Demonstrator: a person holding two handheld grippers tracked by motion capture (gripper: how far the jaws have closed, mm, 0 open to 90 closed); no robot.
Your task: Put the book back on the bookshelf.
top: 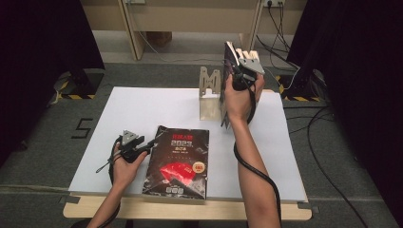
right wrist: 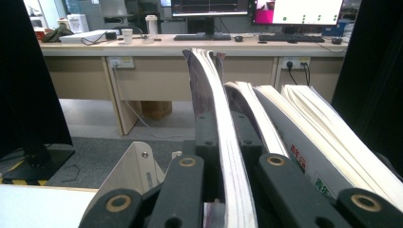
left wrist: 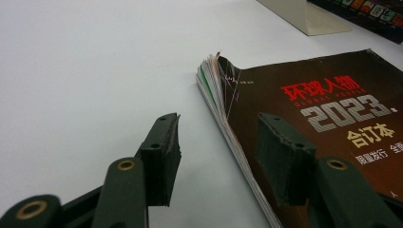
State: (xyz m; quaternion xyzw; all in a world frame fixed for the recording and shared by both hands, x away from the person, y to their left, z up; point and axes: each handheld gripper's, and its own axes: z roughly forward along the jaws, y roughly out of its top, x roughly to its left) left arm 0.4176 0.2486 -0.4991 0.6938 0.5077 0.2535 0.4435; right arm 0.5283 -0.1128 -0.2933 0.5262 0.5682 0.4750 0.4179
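White sheeting covers the table (top: 142,107) in the high view, with grey floor and dark curtains around it. A beige metal bookend (top: 209,95) stands at the far middle, put there, it seems, to prop books upright. Beside it the right gripper (top: 236,71) holds a thin magazine (top: 228,85) on end, gripped near its top edge so it can be stood in the row. Nearer the person, the left gripper (top: 145,145) rests at the left edge of a dark 2023 magazine (top: 178,161) lying flat.

From the left gripper view, the jaws stand wide, one pad on the bare table, the other over the cover of that flat magazine (left wrist: 323,118), straddling its fanned page edge without pinching it; likely a position for lifting or steadying it next.

Along the right gripper view, the jaws are closed narrowly on the upright magazine (right wrist: 214,118), whose pages curve upward between them. To its right lean other books (right wrist: 309,133), already standing. Behind are desks and monitors.
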